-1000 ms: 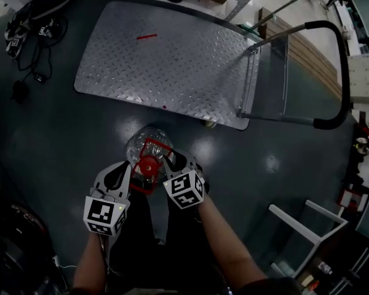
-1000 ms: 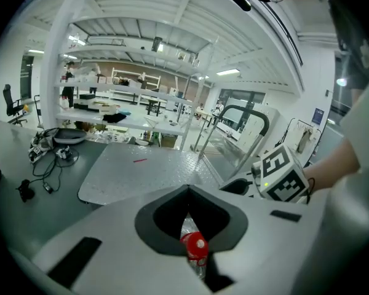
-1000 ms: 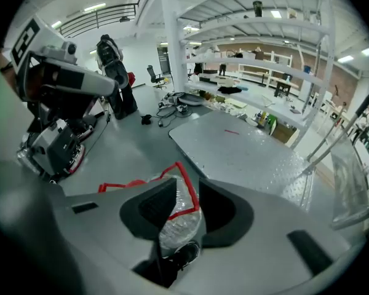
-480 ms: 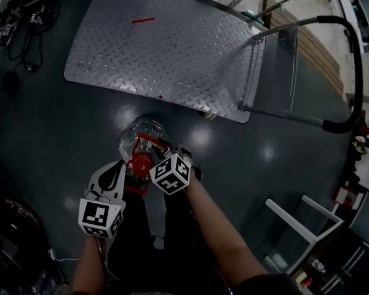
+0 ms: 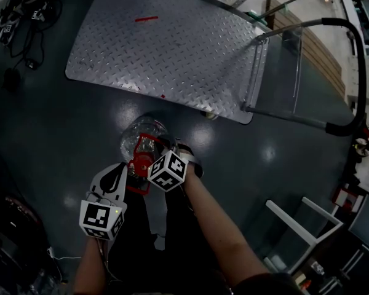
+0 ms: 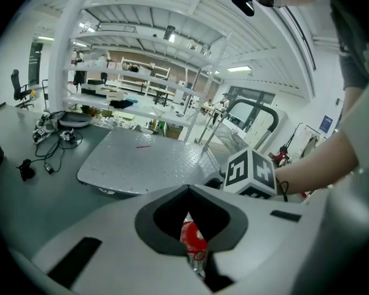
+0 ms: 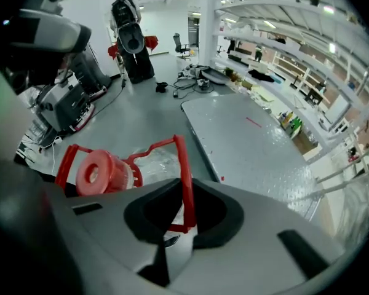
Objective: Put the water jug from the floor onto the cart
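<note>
On the dark floor (image 5: 55,134), just off the near edge of the cart (image 5: 172,48), stands the water jug (image 5: 142,137): clear body, red cap (image 7: 98,172), red carry handle (image 7: 185,165) framing the cap. Jug not yet on the cart. Cart deck is diamond plate with a small red scrap (image 5: 146,19) on it; push bar at the right end. Left tool (image 6: 188,195): jaws drawn together, a red part of the jug's top caught in their notch; which part, cannot tell. Right tool (image 7: 179,192): jaws have just been closing and now grip one bar of the handle, which runs through the notch against one edge. Head view: both tools point down at the jug top from the near side, the left tool beside the cap, the right tool's marker cube (image 5: 168,169) over the handle. Cables (image 5: 21,23) lie on the floor beyond the cart's left end.
</note>
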